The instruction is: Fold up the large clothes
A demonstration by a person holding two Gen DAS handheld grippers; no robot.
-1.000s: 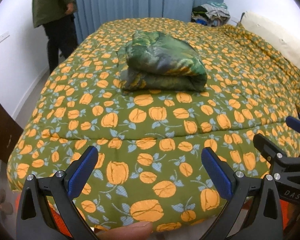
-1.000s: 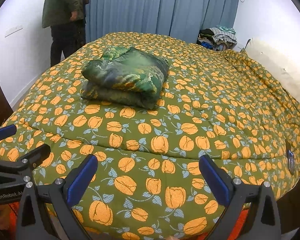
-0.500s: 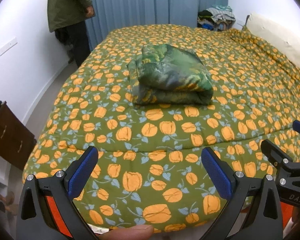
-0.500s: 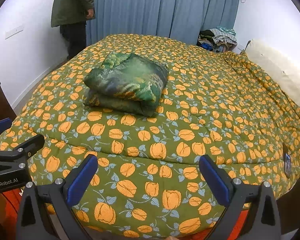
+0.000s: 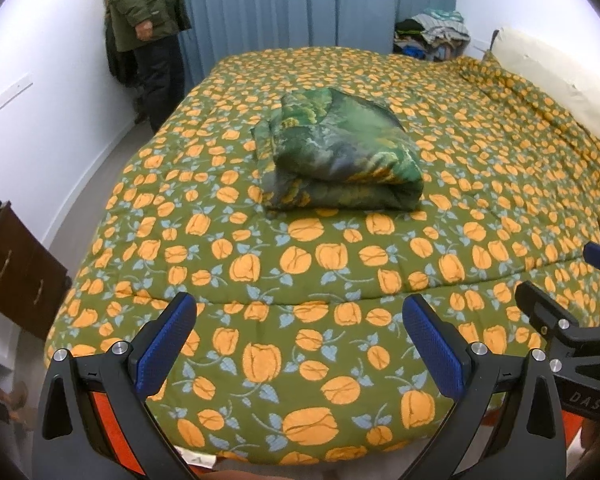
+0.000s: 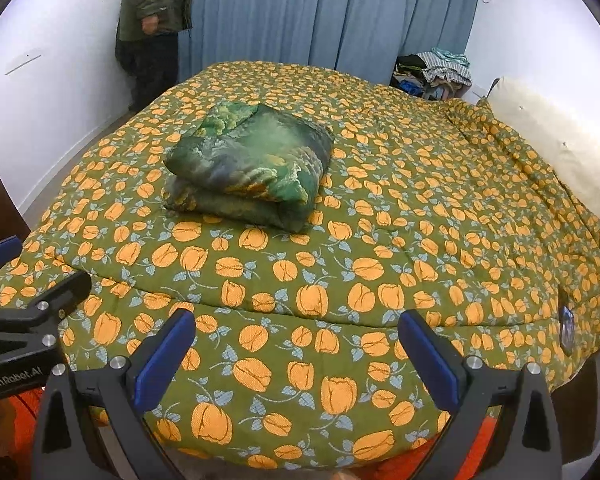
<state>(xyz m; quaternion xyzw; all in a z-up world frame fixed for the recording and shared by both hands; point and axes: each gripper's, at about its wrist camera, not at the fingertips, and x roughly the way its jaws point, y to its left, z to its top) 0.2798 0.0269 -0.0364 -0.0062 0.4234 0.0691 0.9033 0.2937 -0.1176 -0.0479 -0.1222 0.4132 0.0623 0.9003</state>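
A green patterned garment lies folded in a thick bundle on the bed, which is covered with an olive quilt with orange flowers. It also shows in the right wrist view. My left gripper is open and empty, held off the near edge of the bed, well short of the bundle. My right gripper is open and empty beside it, also at the near edge. Each gripper shows at the edge of the other's view.
A person in a green jacket stands at the far left by the blue curtain. A pile of clothes sits in the far right corner. A cream pillow lies at the right. A dark wooden cabinet stands at the left.
Both grippers have pulled back and risen from the bed, so more of the quilt and floor shows. The person by the curtain has shifted. The bundle has not moved.
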